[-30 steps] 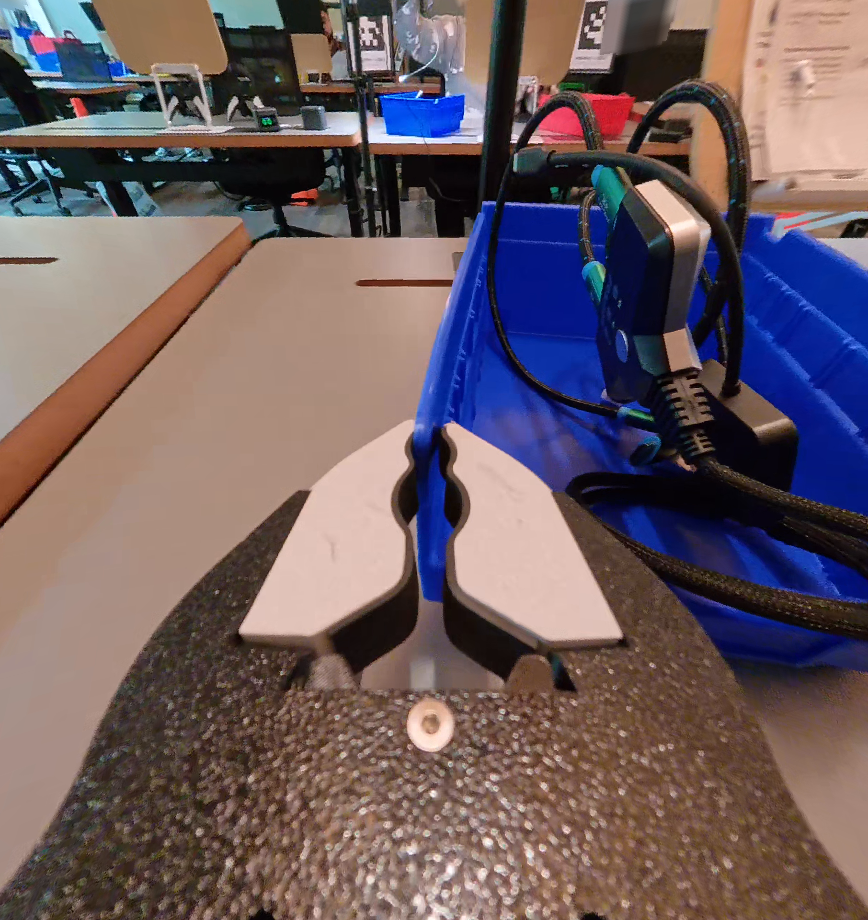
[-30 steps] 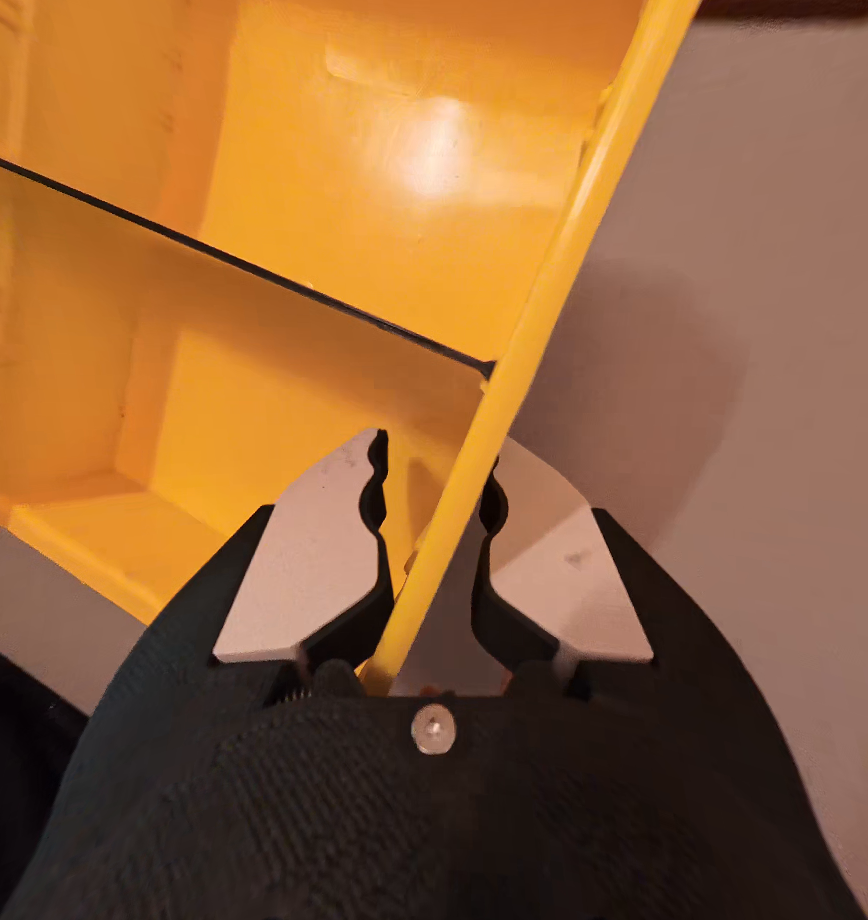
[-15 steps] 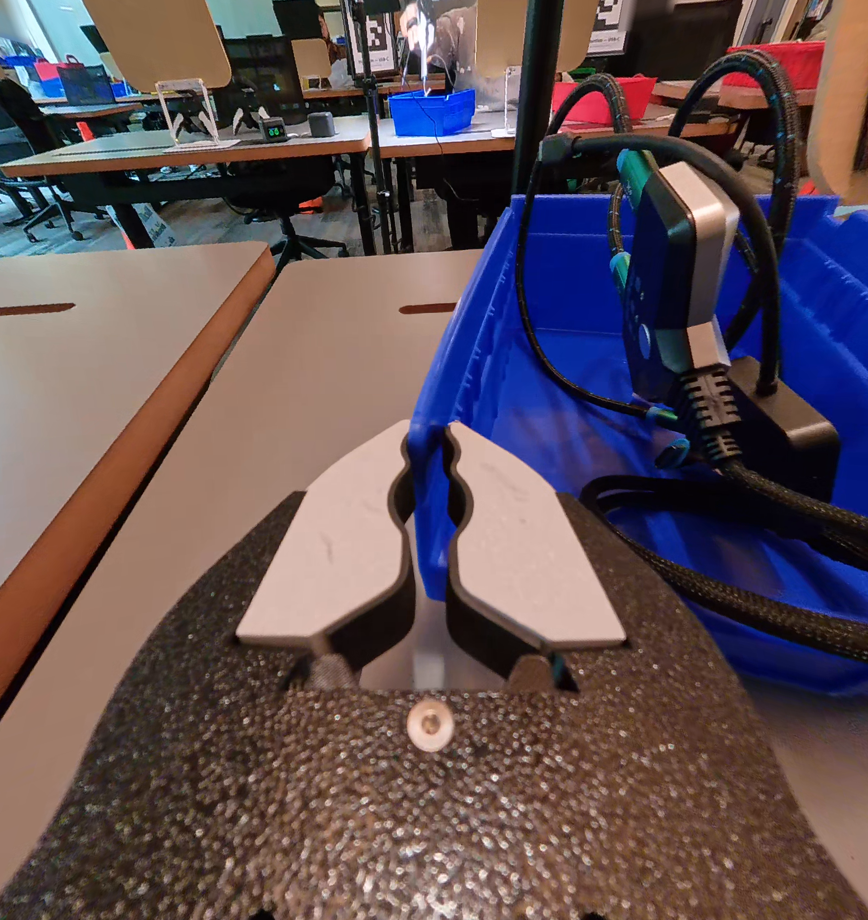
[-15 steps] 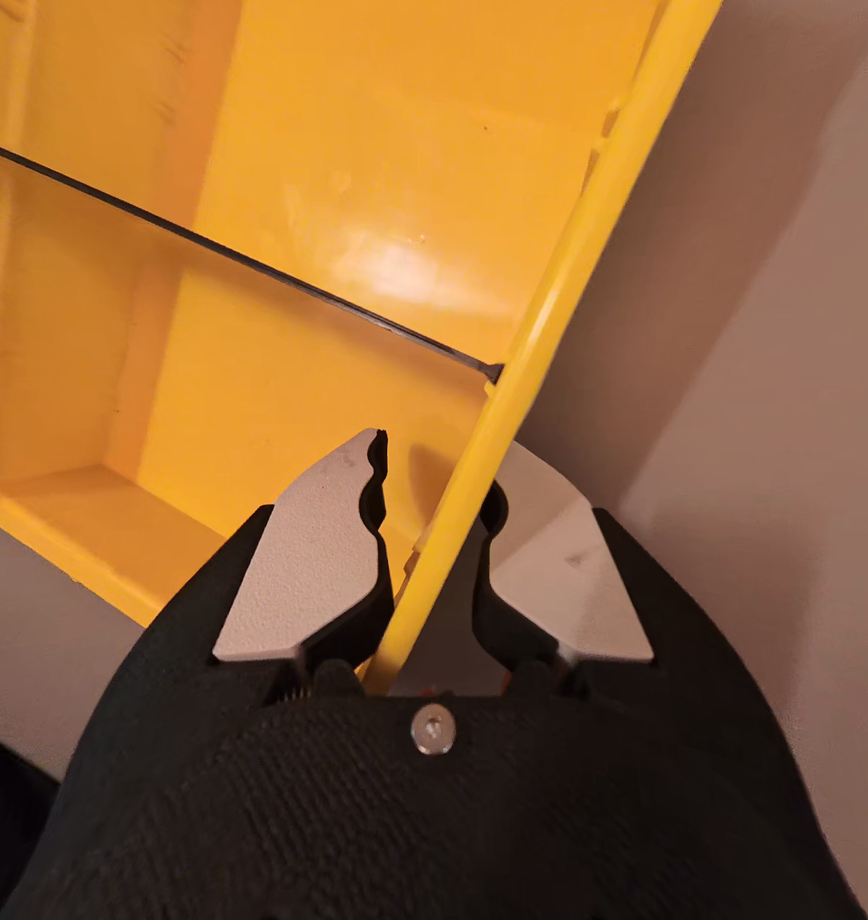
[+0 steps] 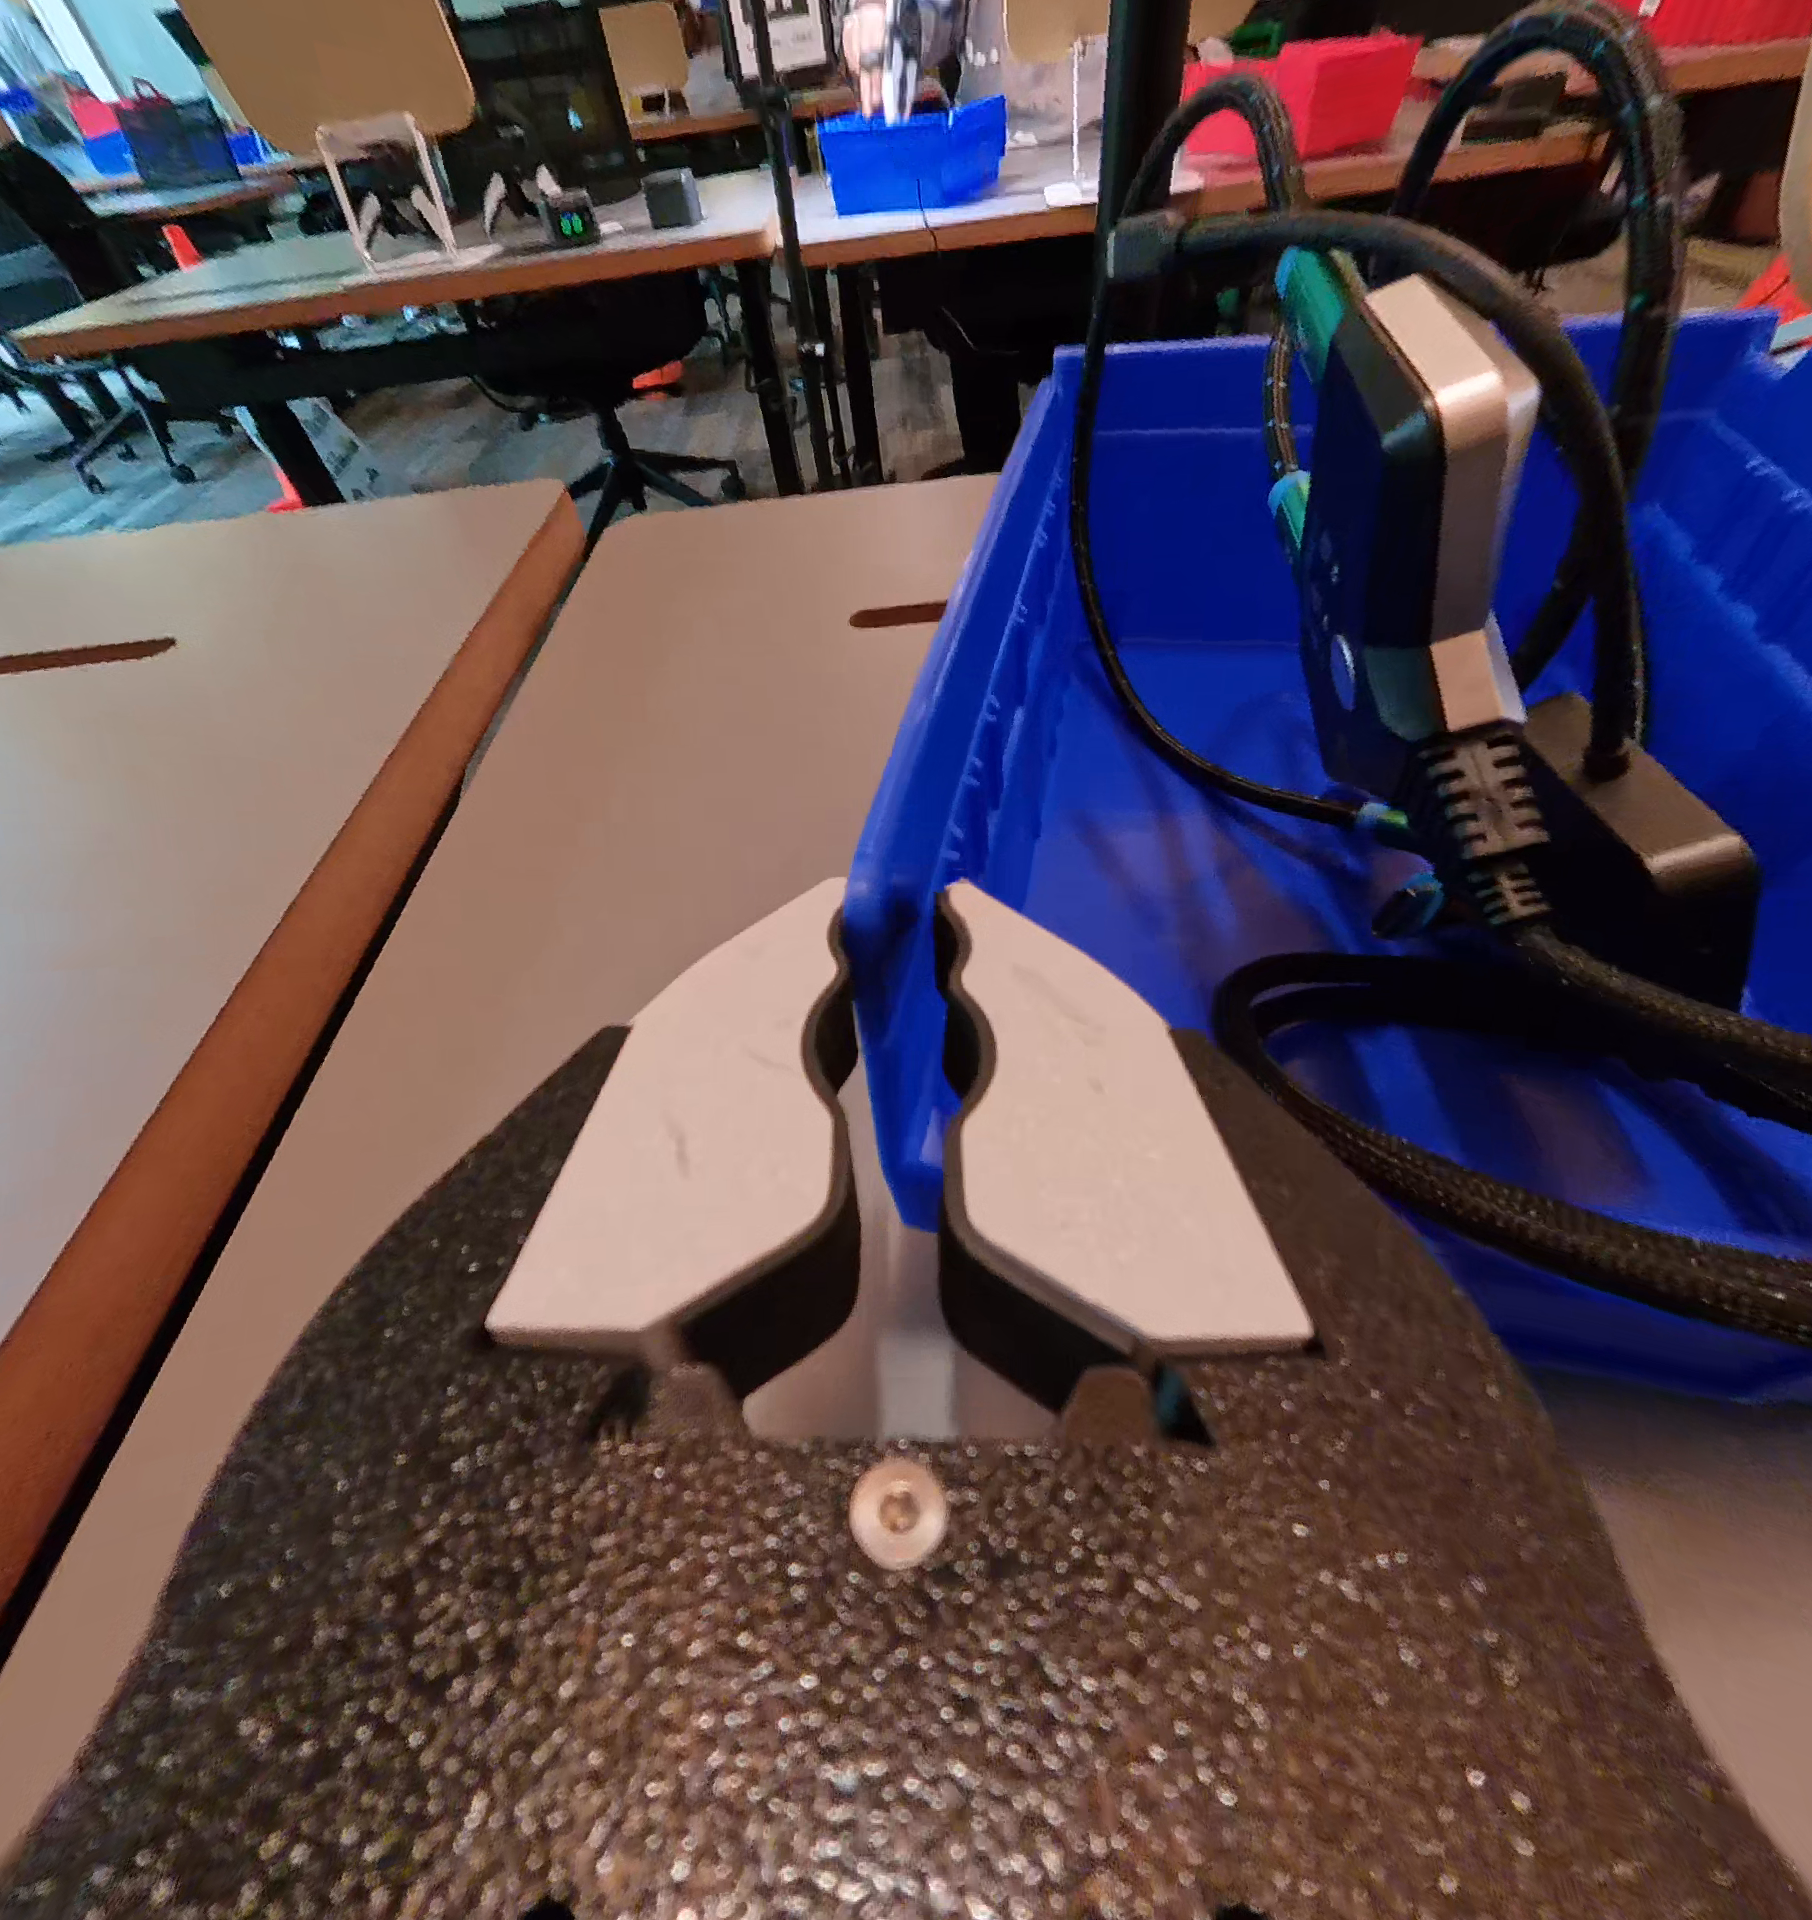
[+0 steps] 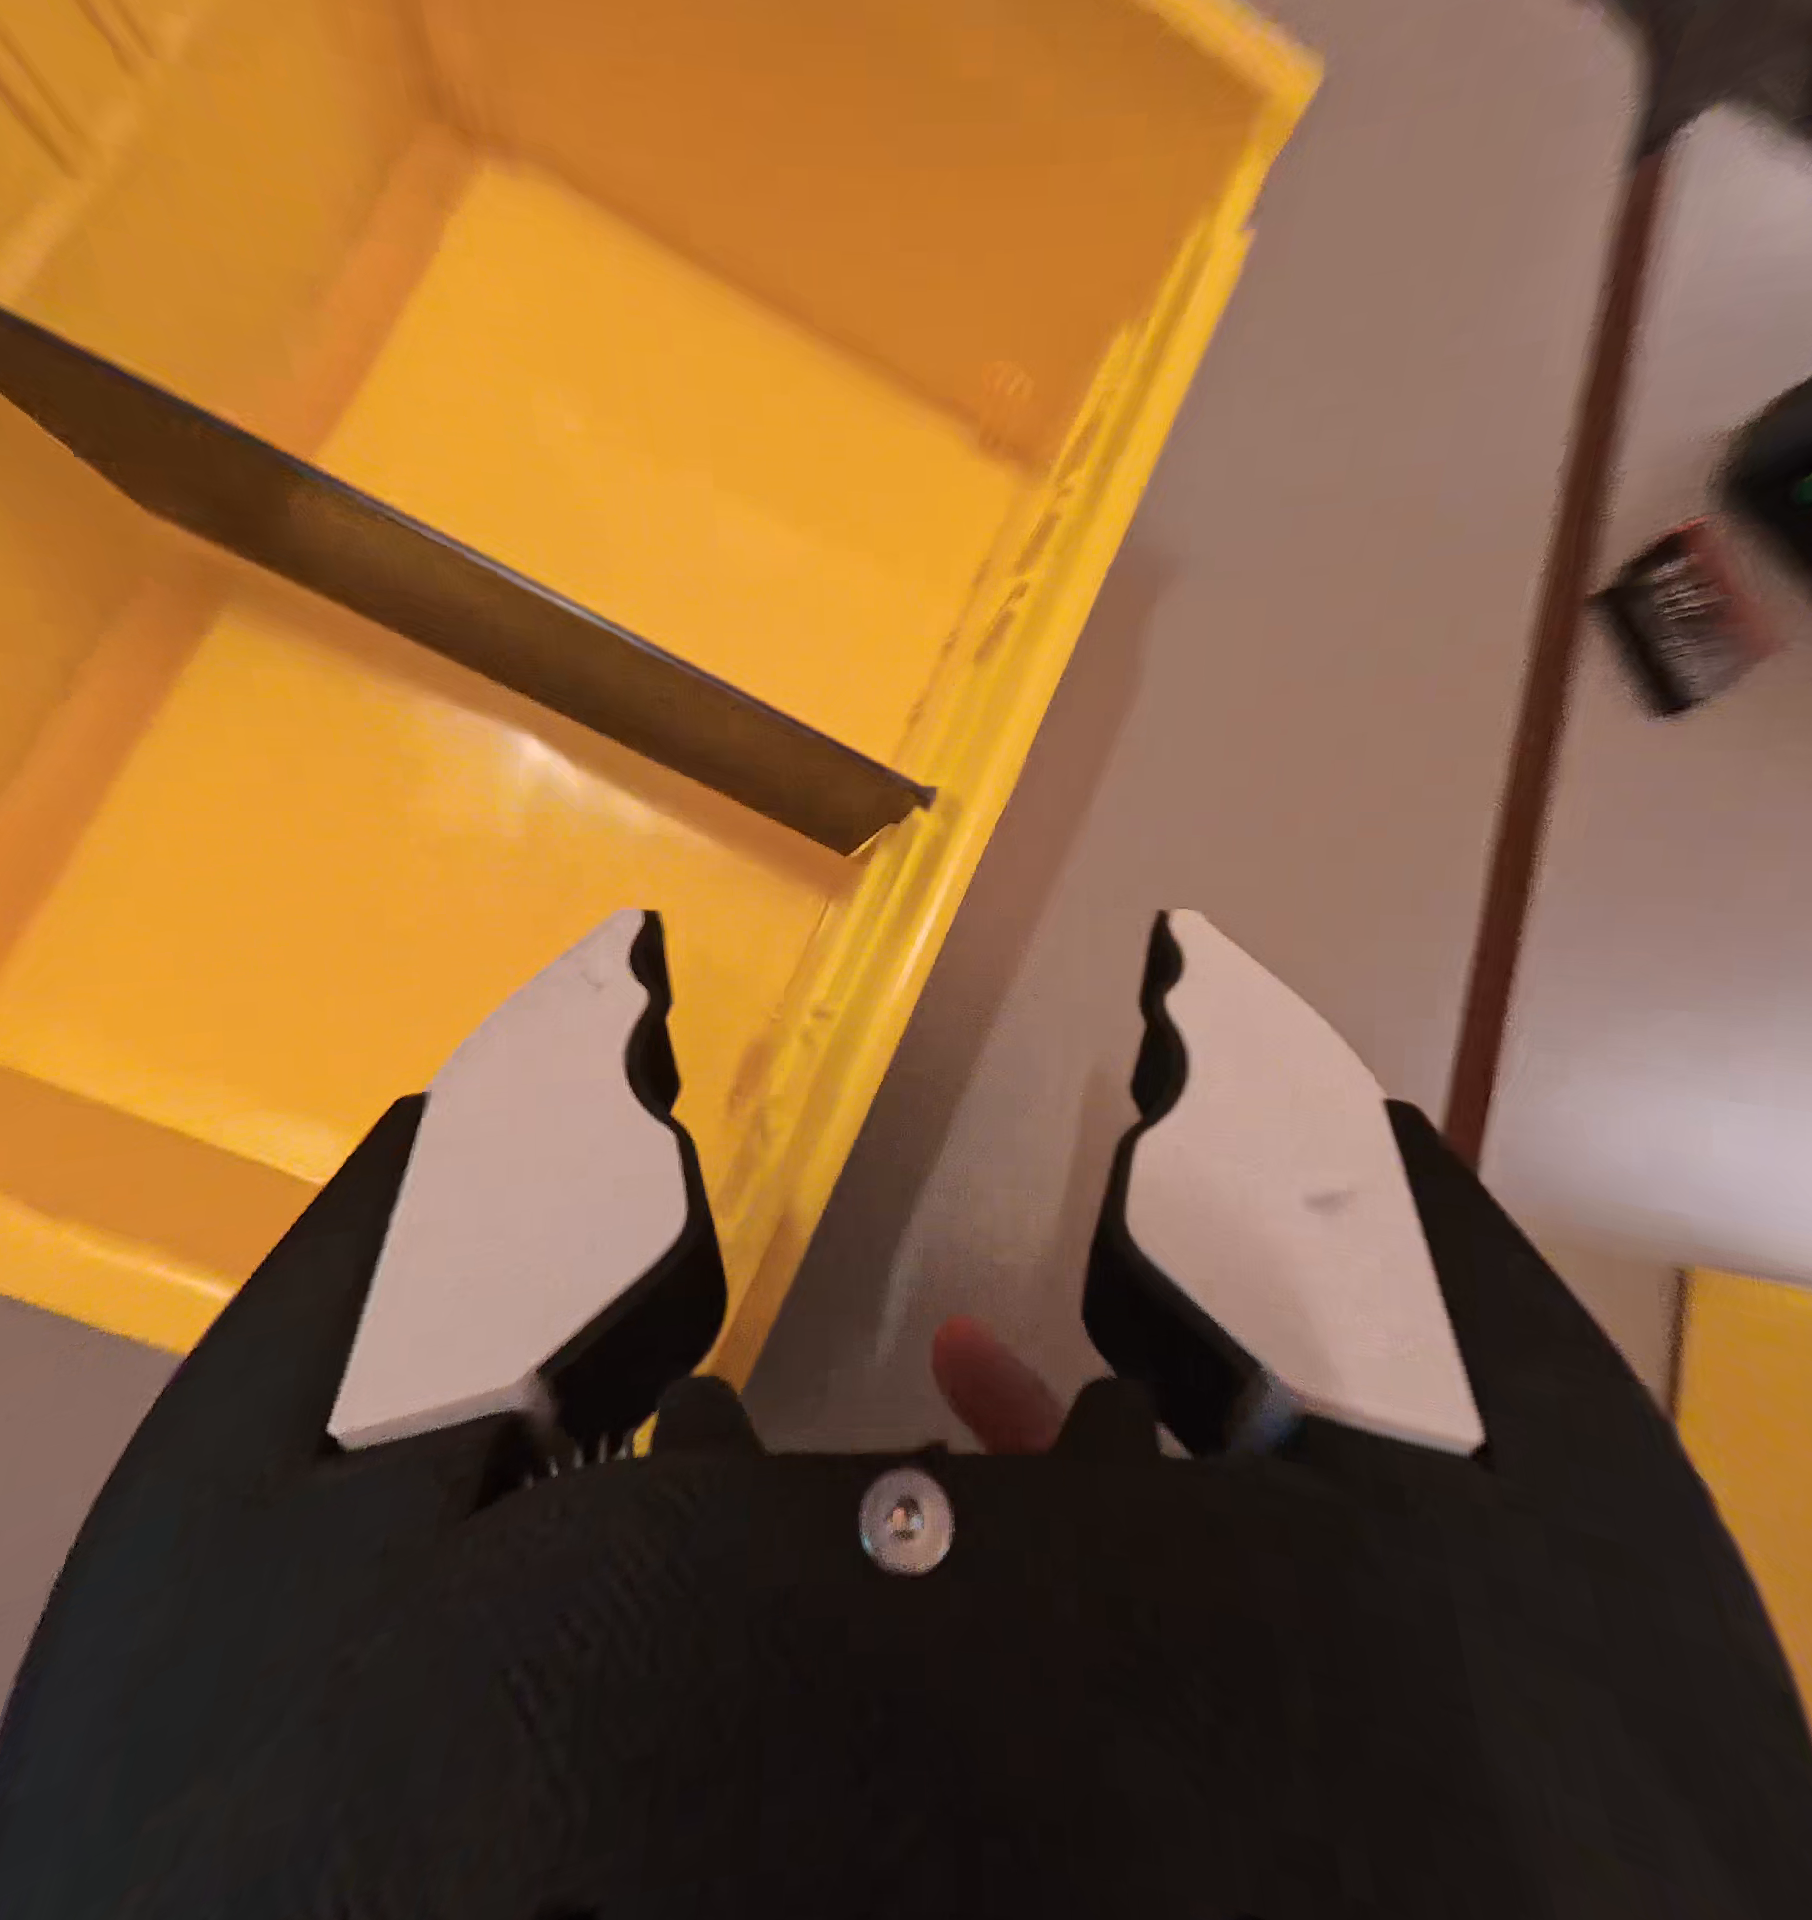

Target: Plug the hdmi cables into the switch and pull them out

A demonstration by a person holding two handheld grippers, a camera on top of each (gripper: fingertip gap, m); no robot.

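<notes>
A dark blue and silver hdmi switch (image 5: 1390, 540) stands on edge in a blue bin (image 5: 985, 727), with black braided cables (image 5: 1504, 1195) plugged into it and looping over it. A black box (image 5: 1650, 831) lies beside it. My left gripper (image 5: 891, 914) is shut on the blue bin's near left corner wall. My right gripper (image 6: 907, 914) is open above the right rim of an empty yellow bin (image 6: 995, 727), which has a black divider (image 6: 466, 582). The rim runs below, between the fingers and nearer the left one, and touches neither.
A second table (image 5: 154, 831) adjoins on the left with a brown edge. Desks with a blue bin (image 5: 912, 156) and a red bin (image 5: 1317, 83) stand far behind. In the right wrist view a small black object (image 6: 1681, 623) lies past a brown table edge (image 6: 1546, 623).
My right gripper has opened, let go of the yellow bin's rim and drawn back from it. My left gripper stays shut on the blue bin; its view has shifted slightly.
</notes>
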